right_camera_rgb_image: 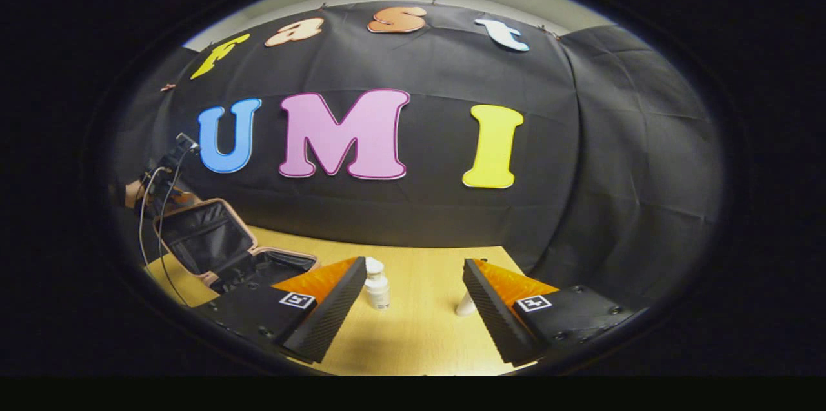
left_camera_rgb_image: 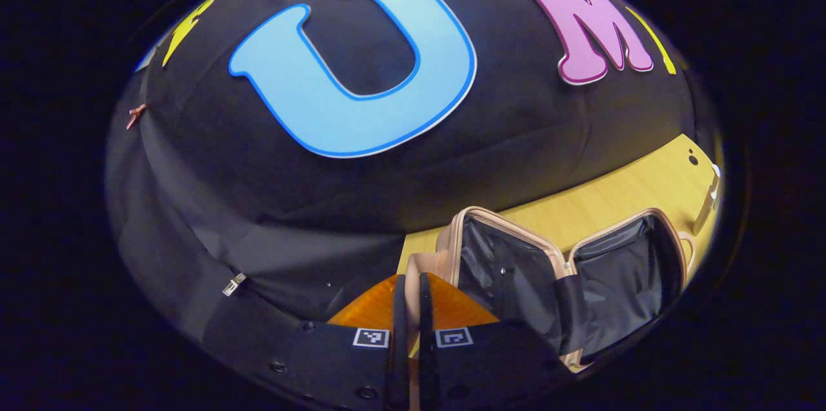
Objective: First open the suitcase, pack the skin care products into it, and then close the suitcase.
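Your right gripper (right_camera_rgb_image: 408,308) hangs spread wide just short of the small white bottle (right_camera_rgb_image: 377,291), lined up for a grab, while your left gripper (left_camera_rgb_image: 413,308), pinched on the lid's rim, props the suitcase (right_camera_rgb_image: 216,246) open beyond.

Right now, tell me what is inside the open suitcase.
The suitcase shows only dark lining in both halves; no products visible. The left gripper covers its near corner. A bottle stands on the table.
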The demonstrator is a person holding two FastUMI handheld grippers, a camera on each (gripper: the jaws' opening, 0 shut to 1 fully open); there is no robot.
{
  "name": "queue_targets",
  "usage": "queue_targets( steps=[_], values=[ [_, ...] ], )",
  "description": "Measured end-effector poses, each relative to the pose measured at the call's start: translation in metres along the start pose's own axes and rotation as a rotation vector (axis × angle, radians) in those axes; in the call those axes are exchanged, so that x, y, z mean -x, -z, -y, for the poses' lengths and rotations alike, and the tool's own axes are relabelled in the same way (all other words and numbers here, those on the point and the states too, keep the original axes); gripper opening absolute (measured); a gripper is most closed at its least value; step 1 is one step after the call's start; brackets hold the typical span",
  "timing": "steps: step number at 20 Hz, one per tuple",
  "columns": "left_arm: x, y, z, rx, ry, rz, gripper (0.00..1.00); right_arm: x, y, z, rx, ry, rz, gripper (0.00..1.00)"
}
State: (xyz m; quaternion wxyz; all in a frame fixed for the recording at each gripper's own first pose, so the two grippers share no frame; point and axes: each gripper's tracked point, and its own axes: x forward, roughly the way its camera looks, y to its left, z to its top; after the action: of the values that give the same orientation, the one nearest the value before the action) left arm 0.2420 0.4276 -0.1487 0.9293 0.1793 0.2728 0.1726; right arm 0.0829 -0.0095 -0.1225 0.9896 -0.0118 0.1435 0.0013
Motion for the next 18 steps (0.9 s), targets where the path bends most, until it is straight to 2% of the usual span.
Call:
queue_targets(
  steps=[2, 3, 6, 8, 10, 11, 12, 13, 14, 15, 16, 17, 18],
  values=[
    [-0.038, 0.054, -0.015, 0.050, 0.016, -0.061, 0.11, 0.002, 0.005, -0.004, 0.050, 0.020, -0.006, 0.99],
    [-0.055, 0.084, -0.019, 0.081, 0.029, -0.103, 0.12, 0.002, 0.008, -0.008, 0.060, 0.023, -0.008, 0.96],
    [-0.088, 0.151, -0.008, 0.127, 0.084, -0.209, 0.12, 0.005, 0.018, -0.013, 0.080, 0.054, -0.015, 0.96],
    [-0.099, 0.172, -0.003, 0.103, 0.078, -0.230, 0.13, 0.004, 0.023, -0.018, 0.079, 0.061, -0.018, 0.96],
    [-0.108, 0.177, -0.013, 0.079, 0.037, -0.202, 0.16, 0.003, 0.030, -0.022, 0.091, 0.060, -0.031, 0.96],
    [-0.100, 0.173, -0.016, 0.091, 0.033, -0.202, 0.29, 0.003, 0.029, -0.023, 0.092, 0.059, -0.030, 0.96],
    [-0.093, 0.168, -0.014, 0.111, 0.045, -0.194, 0.31, 0.003, 0.028, -0.023, 0.087, 0.058, -0.025, 0.96],
    [-0.087, 0.162, -0.019, 0.116, 0.035, -0.172, 0.37, 0.002, 0.026, -0.021, 0.082, 0.061, -0.018, 0.94],
    [-0.082, 0.153, -0.023, 0.118, 0.034, -0.143, 0.52, 0.000, 0.024, -0.019, 0.075, 0.066, -0.011, 0.96],
    [-0.069, 0.140, -0.028, 0.117, 0.025, -0.110, 0.83, -0.001, 0.023, -0.017, 0.066, 0.068, -0.004, 0.96],
    [-0.060, 0.126, -0.032, 0.116, 0.012, -0.075, 0.94, -0.002, 0.021, -0.015, 0.058, 0.068, 0.002, 0.96],
    [-0.046, 0.111, -0.032, 0.125, 0.010, -0.034, 0.99, -0.003, 0.020, -0.011, 0.054, 0.072, 0.008, 0.96],
    [-0.032, 0.091, -0.029, 0.143, 0.006, 0.015, 0.98, -0.005, 0.019, -0.008, 0.052, 0.077, 0.014, 0.96]
  ],
)
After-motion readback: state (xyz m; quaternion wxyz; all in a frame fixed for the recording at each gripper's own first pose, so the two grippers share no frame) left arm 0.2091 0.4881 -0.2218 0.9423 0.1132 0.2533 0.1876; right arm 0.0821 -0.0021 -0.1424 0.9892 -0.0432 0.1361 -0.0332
